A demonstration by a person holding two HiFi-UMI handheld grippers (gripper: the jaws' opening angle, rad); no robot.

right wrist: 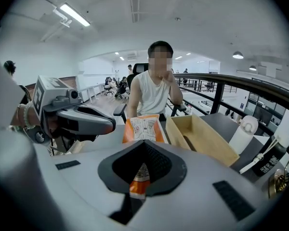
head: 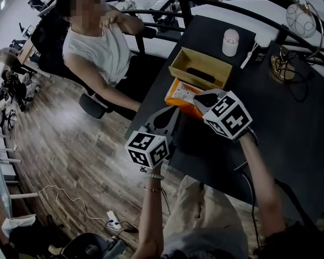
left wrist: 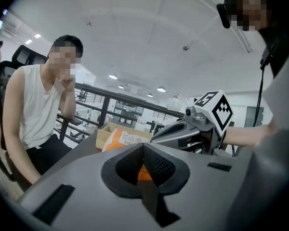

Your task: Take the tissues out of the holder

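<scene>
Tissue pack (head: 183,93): out of holder (head: 194,75), at its 7 o'clock, over desk (head: 291,123). Right tool (right wrist: 143,165) and left tool (left wrist: 143,166) are each clamped on a pack edge. Risk: opposing pulls may tear or slip the wrapper.

The right gripper (head: 205,99) hides the near end of the tissue pack (head: 181,93). Its print is too small to read. The table (head: 291,123) runs past the right edge.

A dark bench (head: 291,139) carries an open wooden holder (head: 197,63) near its left edge, with an orange tissue pack (head: 182,95) touching the holder's near side. The right tool (head: 198,99) reaches onto the pack; the left tool (head: 175,111) meets the pack's near corner. A white cylinder (head: 230,42) stands beyond the holder.
</scene>
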